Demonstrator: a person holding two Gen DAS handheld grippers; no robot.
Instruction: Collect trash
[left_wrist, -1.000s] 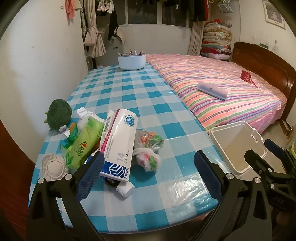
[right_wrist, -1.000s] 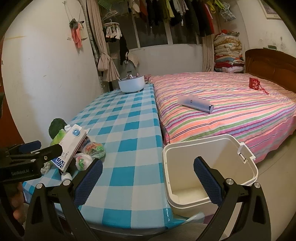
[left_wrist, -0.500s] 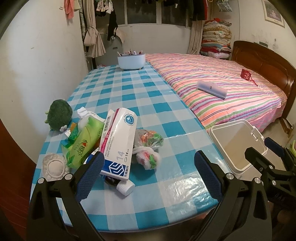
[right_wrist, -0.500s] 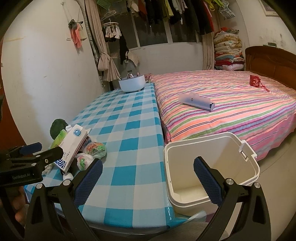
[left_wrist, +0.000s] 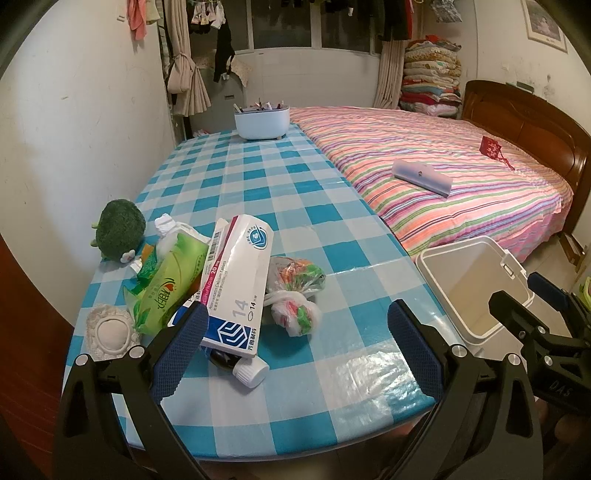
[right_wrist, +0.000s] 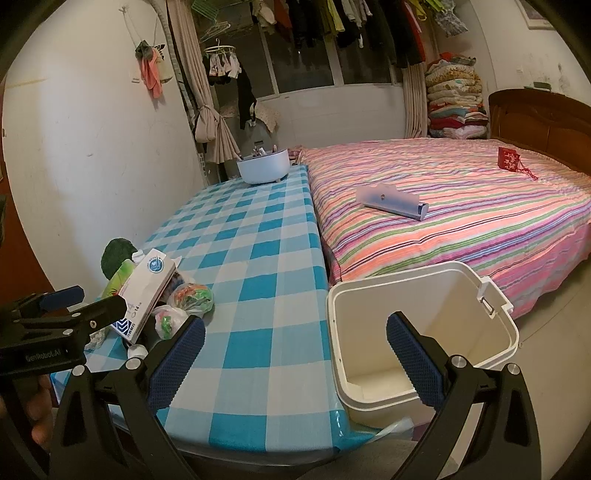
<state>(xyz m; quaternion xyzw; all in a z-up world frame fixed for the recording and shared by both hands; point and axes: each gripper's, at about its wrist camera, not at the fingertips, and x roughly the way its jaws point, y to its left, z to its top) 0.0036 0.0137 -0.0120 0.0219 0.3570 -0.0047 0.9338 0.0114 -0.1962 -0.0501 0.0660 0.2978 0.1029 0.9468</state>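
Note:
A heap of trash lies at the near left of the blue checked table (left_wrist: 258, 192): a white medicine box (left_wrist: 238, 284), a green wipes pack (left_wrist: 170, 284), two knotted plastic bags (left_wrist: 295, 295) and a small white-capped bottle (left_wrist: 251, 371). My left gripper (left_wrist: 297, 349) hangs open just before the heap, holding nothing. An empty white bin (right_wrist: 417, 332) stands off the table's right edge, also visible in the left wrist view as the bin (left_wrist: 472, 280). My right gripper (right_wrist: 295, 360) is open above the table corner beside the bin, nothing between its fingers.
A green plush broccoli (left_wrist: 118, 229) and a lacy round pad (left_wrist: 110, 330) sit left of the heap. A pale blue tub (left_wrist: 262, 123) stands at the table's far end. The striped bed (right_wrist: 461, 206) runs along the table's right side, with a folded case (right_wrist: 391, 201) on it.
Both grippers have drawn back and risen slightly, so the table and bin sit a little lower and further off. Nothing was picked up or moved.

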